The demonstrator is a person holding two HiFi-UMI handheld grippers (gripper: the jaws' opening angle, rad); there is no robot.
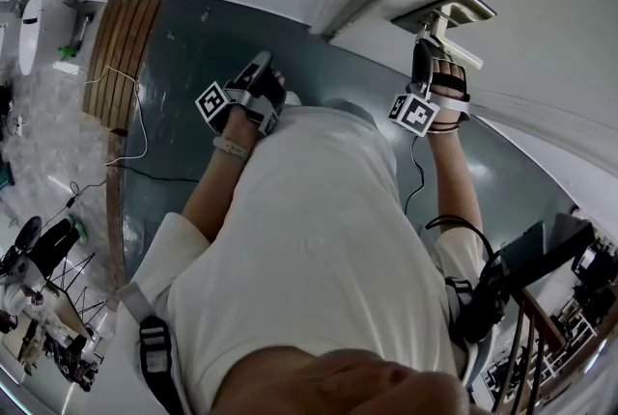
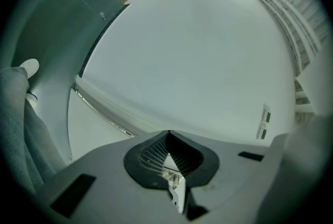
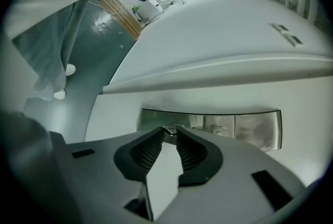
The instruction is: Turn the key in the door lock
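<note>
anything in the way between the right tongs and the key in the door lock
Nothing visible does. The right tongs are already up against the metal lock plate, and their tips are closed on a small metal piece there, apparently the key.

Left tongs (image 2: 168,137) closed, right tongs (image 3: 170,129) raised, pinching key (image 3: 169,133)

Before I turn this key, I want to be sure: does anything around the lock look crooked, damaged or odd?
Nothing stands out. The lock plate sits flat and undamaged on the door, the right tool is closed on the key near one end, and the left tool is shut and empty.
</note>
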